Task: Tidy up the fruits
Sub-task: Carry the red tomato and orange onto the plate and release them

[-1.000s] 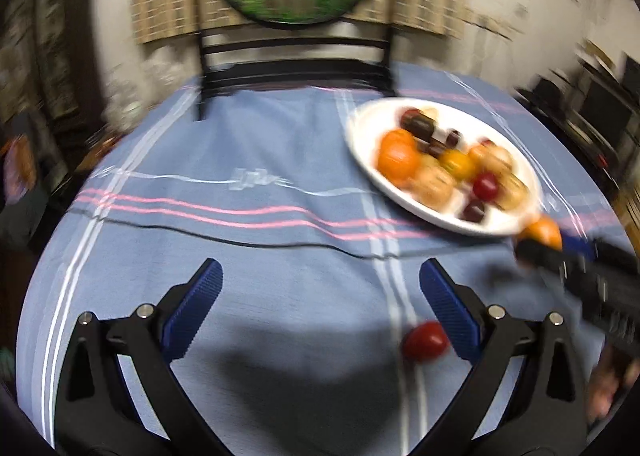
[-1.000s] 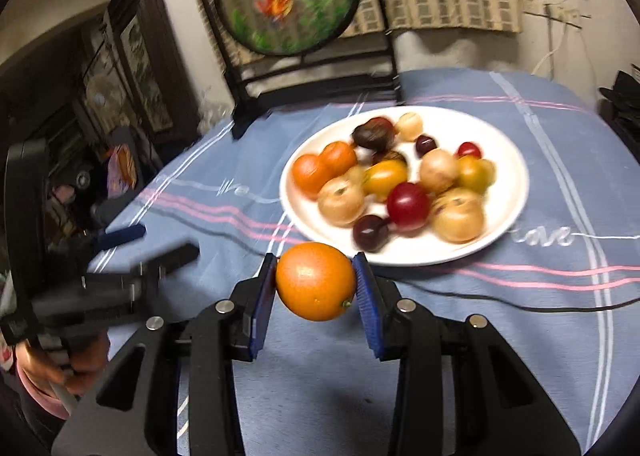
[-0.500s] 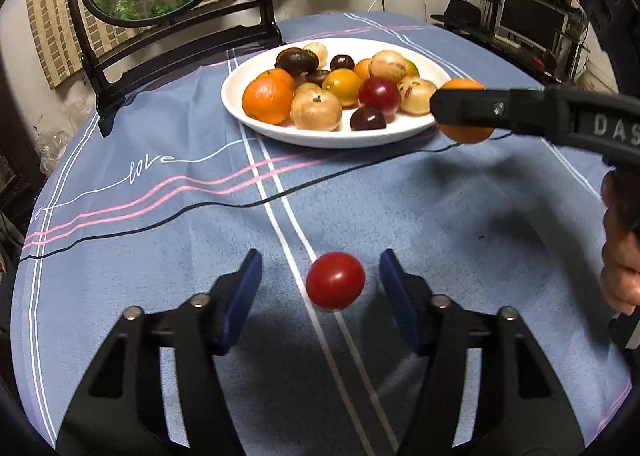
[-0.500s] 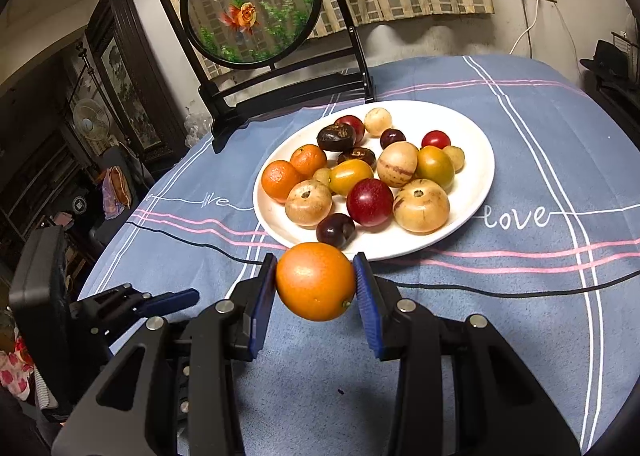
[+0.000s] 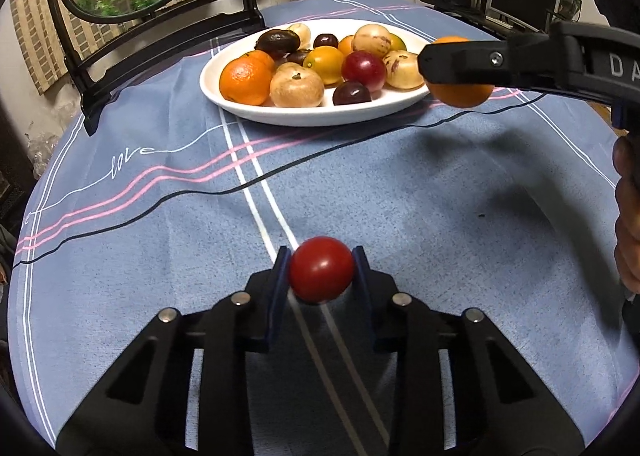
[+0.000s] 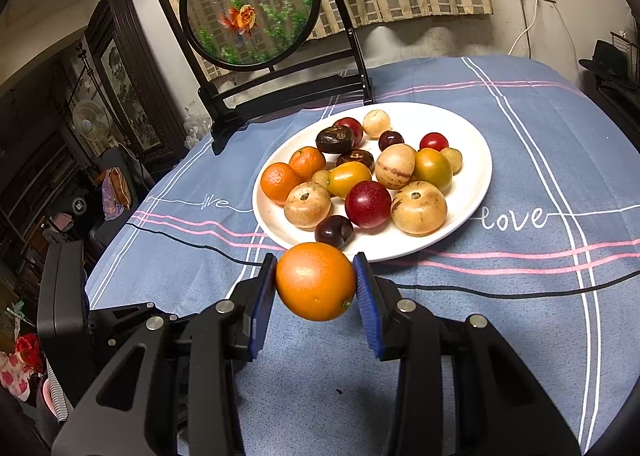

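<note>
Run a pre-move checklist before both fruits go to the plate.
1. Left hand-held gripper pads pressing the red tomato: ok; its jaws have just been closing, with the tomato between them.
2. Tomato lifted clear of the tablecloth: cannot tell.
3. Right hand-held gripper clamped on the orange: ok.
4. Orange clear of the white plate rim: ok, held just in front of it.
5. Bare spot on the plate: ok, along the right side.

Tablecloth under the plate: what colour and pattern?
The tablecloth is blue-grey with white, pink and black stripes and white "love" lettering, clearest in the right wrist view.
</note>
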